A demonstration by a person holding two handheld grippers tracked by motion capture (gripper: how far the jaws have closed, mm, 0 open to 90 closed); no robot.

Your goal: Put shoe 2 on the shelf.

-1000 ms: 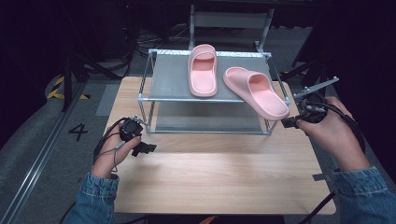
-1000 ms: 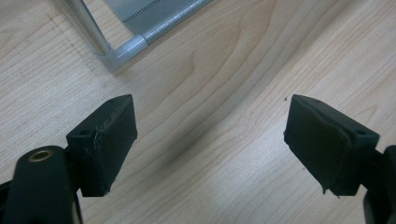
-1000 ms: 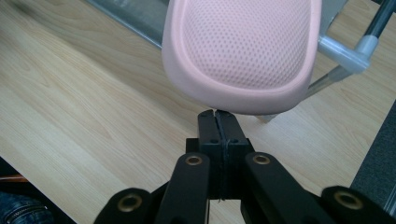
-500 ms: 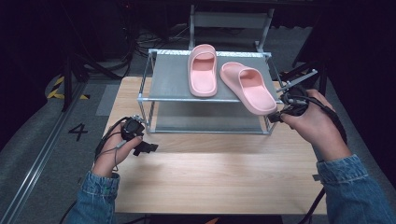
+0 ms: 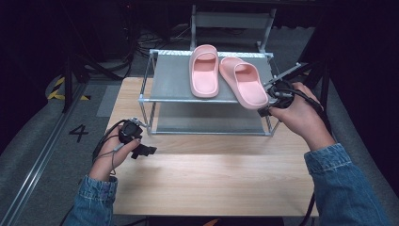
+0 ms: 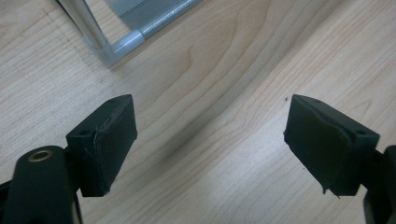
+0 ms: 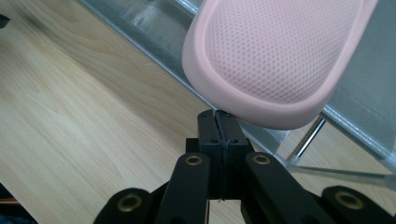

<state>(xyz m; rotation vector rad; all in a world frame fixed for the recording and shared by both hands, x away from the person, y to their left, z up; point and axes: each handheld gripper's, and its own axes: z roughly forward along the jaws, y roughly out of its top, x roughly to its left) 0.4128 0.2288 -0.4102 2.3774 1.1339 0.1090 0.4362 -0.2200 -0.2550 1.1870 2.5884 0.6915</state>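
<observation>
Right gripper [image 7: 219, 122] pressed together under pink slipper's [image 7: 275, 56] overhanging heel at rack edge [image 7: 154, 32].

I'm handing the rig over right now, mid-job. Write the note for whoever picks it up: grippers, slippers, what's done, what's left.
Right gripper: jaws pressed together, tips right at the heel of the right pink slipper; the pictures don't show whether it pinches anything.
Left gripper: open, holding nothing, low over the wooden table near the front left leg of the metal shoe rack.
Both slippers lie on the rack's top shelf. The left pink slipper is straight; the right one is angled, its heel overhanging the front rail.
Done: both slippers are on the shelf.
Left, probably: nudge the right slipper back and square it with its mate.
</observation>
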